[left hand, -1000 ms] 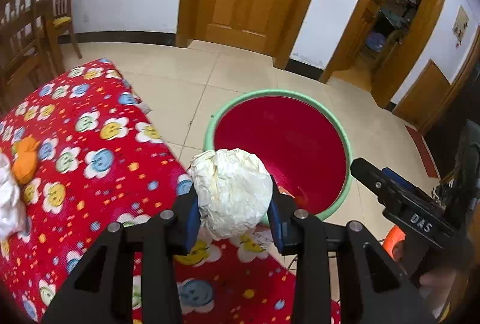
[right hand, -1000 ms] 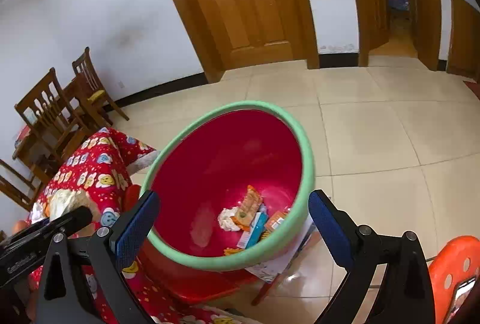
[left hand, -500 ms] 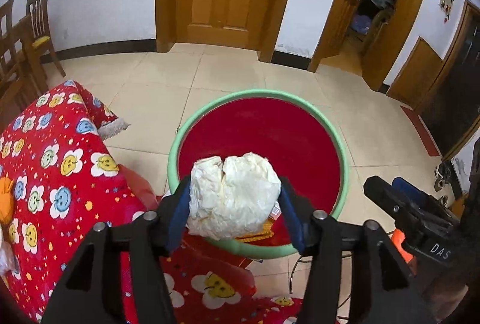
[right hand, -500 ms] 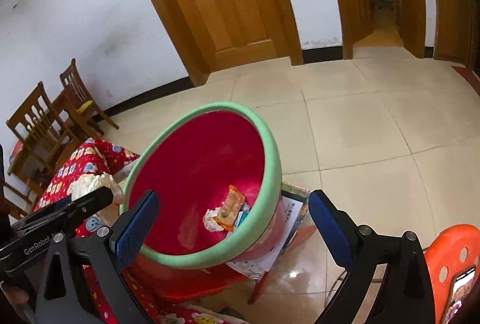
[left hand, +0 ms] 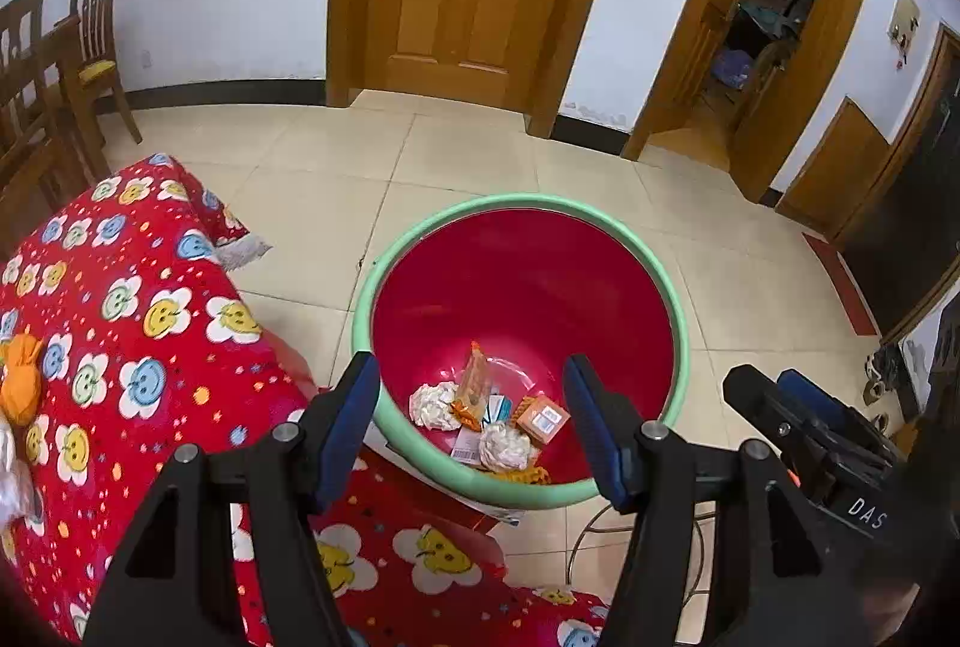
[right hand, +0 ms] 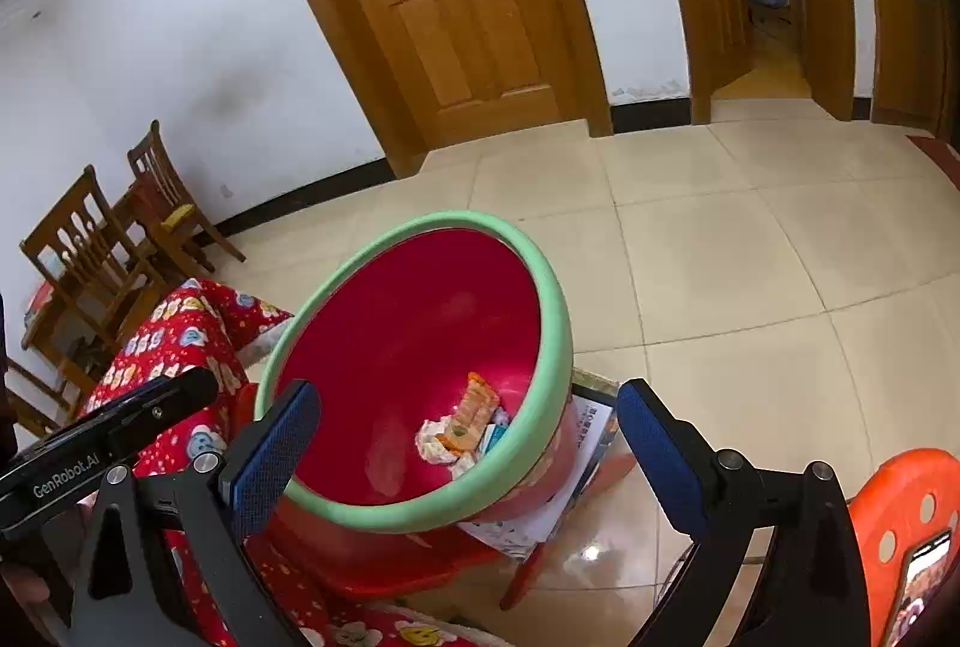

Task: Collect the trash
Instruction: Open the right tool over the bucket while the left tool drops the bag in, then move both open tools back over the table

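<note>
Dropped: the crumpled paper ball (left hand: pixel 506 444) has left the left gripper (left hand: pixel 472 419), whose jaws have just been opening and now stand empty.
Left to right: orange scrap (left hand: pixel 21 387) on the red cloth (left hand: pixel 150 299), then the basin (left hand: pixel 672 299) holding the trash, then the right gripper (right hand: pixel 468 443), wide open. Next, likely reach back for that scrap.

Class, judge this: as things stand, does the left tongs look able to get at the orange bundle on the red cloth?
Probably yes: the left tongs are open and empty, and the orange bundle lies uncovered.
</note>
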`<state>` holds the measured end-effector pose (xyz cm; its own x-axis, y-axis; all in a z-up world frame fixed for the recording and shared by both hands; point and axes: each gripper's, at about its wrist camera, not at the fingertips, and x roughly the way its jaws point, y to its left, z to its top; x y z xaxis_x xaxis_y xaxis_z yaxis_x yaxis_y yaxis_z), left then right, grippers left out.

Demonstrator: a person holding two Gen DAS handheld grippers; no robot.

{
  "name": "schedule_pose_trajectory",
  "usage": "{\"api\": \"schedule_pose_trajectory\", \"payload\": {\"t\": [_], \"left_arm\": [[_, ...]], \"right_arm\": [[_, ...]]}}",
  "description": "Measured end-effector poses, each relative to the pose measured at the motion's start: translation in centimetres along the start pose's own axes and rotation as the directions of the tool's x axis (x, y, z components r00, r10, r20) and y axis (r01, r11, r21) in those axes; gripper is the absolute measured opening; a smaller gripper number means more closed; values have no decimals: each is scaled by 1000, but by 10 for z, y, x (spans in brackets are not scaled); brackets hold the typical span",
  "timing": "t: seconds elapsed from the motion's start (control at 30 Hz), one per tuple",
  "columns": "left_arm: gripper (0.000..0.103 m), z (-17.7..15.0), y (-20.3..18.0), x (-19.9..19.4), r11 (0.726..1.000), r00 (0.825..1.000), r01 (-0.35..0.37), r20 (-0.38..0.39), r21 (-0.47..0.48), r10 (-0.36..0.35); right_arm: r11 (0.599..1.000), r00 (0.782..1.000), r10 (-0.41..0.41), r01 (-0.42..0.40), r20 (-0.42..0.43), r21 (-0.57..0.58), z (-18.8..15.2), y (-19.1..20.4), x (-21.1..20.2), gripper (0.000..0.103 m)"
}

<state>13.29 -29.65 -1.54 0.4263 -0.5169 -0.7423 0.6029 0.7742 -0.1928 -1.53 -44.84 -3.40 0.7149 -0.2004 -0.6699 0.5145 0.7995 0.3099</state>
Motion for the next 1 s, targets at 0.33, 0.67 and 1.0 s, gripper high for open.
{"api": "schedule_pose_trajectory", "payload": {"t": [0.33, 0.67, 1.0], "left_arm": [[66, -10, 24, -29, 998, 998, -49, 31, -36, 50], [66, -16, 67, -61, 986, 989, -125, 61, -107, 132], [66, -27, 115, -86, 963, 973, -207, 68, -174, 221]], "right_arm": [[999, 999, 44, -44, -4, -19, -3, 18, -8, 99], [993, 995, 94, -95, -18, -69, -8, 51, -11, 99], [983, 991, 130, -134, -39, -125, -17, 87, -9, 99]]}}
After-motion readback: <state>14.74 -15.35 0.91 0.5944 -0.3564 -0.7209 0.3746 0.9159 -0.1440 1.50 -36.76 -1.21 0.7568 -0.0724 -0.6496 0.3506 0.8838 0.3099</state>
